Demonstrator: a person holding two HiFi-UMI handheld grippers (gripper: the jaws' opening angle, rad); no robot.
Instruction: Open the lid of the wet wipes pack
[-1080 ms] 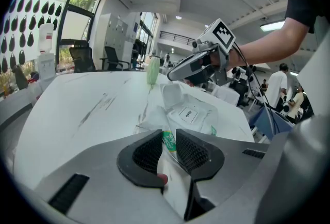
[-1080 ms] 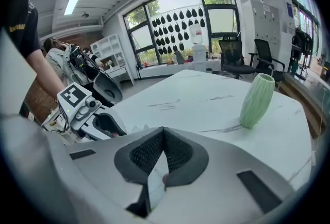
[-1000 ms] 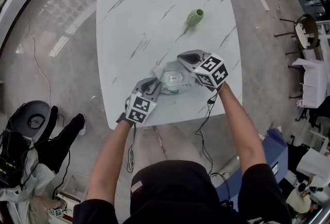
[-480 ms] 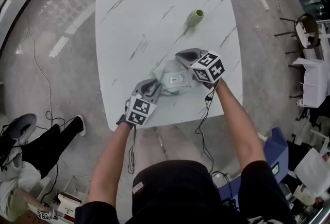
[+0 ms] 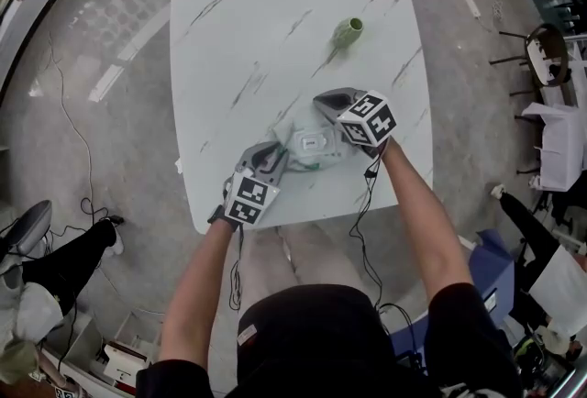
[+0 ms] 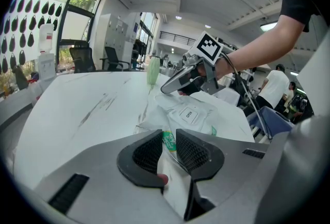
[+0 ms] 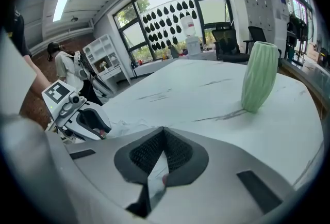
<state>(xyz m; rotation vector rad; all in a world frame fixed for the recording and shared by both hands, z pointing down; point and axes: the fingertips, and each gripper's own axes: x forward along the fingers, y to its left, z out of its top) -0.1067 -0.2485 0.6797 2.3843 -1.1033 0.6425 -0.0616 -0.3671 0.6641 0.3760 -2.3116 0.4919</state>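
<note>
The white wet wipes pack (image 5: pixel 307 146) lies near the front of the marble table (image 5: pixel 238 38). The flap on its top, printed OPEN (image 6: pixel 188 113), lies flat. My left gripper (image 5: pixel 278 152) is shut on the pack's near end, and white and green wrapper shows between its pads (image 6: pixel 149 150). My right gripper (image 5: pixel 319 102) hangs over the pack's far end, also seen as the right gripper (image 6: pixel 166 89) beyond the flap. In its own view the right gripper (image 7: pixel 164 138) is shut, with a thin strip of white wrapper pinched between the jaws.
A green ribbed vase (image 5: pixel 347 31) stands on the table beyond the pack, to the right, and shows as the vase (image 7: pixel 259 77) close by. The table's front edge (image 5: pixel 303 220) is just below my hands. A person's legs (image 5: pixel 69 263) and cables lie on the floor at left.
The right gripper has sunk slightly toward the pack. The left gripper and pack have not moved. The person on the floor at left has shifted down and out of the picture.
</note>
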